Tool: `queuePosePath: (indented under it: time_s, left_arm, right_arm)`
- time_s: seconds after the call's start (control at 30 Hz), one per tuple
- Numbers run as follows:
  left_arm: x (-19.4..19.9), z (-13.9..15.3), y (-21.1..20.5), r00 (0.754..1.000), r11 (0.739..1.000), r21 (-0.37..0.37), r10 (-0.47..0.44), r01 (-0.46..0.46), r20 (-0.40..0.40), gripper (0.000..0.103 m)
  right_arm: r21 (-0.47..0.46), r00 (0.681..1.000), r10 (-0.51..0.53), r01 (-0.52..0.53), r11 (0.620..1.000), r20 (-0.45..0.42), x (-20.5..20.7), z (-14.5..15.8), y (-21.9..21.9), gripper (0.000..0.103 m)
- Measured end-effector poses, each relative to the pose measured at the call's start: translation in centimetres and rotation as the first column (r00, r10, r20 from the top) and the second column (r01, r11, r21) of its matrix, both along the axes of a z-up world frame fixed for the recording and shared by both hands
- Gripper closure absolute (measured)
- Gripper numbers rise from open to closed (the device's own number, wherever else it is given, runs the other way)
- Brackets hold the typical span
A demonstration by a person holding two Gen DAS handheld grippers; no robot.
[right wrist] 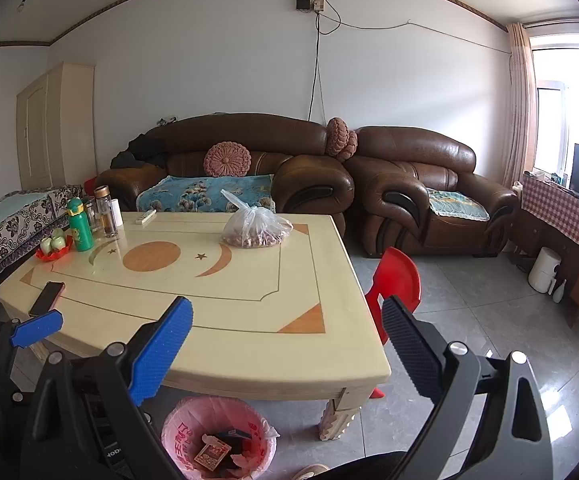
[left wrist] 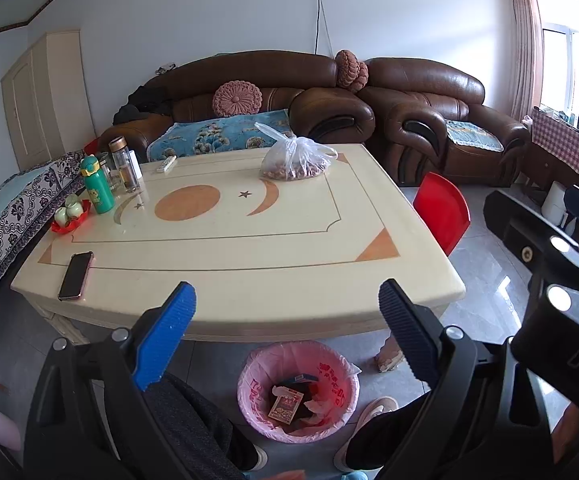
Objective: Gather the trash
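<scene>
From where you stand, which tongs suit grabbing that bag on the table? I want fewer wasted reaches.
Probably right. The bag lies toward the table's right half, and the open right tongs sit on that side; both are empty.

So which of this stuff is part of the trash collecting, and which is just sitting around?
Part of the job:
- pink-lined bin, scraps and a small box inside
- left hand-held gripper, open
- right hand-held gripper, open

Just lying about:
- phone
- green bottle
- bag of nuts
- remote
- red chair

Both views face the table (left wrist: 225, 280) from near.
</scene>
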State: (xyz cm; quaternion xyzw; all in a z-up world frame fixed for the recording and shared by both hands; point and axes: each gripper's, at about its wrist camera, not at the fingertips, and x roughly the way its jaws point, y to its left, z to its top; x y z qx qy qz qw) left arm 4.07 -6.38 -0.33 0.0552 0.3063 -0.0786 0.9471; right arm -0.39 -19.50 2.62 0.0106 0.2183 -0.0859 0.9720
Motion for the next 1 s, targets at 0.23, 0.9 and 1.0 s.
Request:
queuePosePath:
  time_s: [0.23, 0.9, 1.0]
  left_arm:
    - [-0.06, -0.02, -0.04, 1.0, 1.0, -0.001, 0.0, 0.0, -0.002, 0.012]
    - [-0.2, 0.0, 0.05, 1.0, 1.0, -0.002, 0.003, -0.003, 0.003, 0.012]
    - [-0.23, 0.02, 0.09, 1.0, 1.0, -0.002, 0.003, -0.003, 0.004, 0.012]
  right_arm:
    - [0.003, 1.0, 0.0, 0.0, 1.0, 0.0, -0.06, -0.09, 0.0, 0.01]
    - [0.0, 1.0, 0.001, -0.001, 1.0, 0.001, 0.03, -0.11, 0.06, 0.01]
    - [0.0, 1.0, 0.003, -0.003, 1.0, 0.0, 0.02, -0.14, 0.06, 0.01]
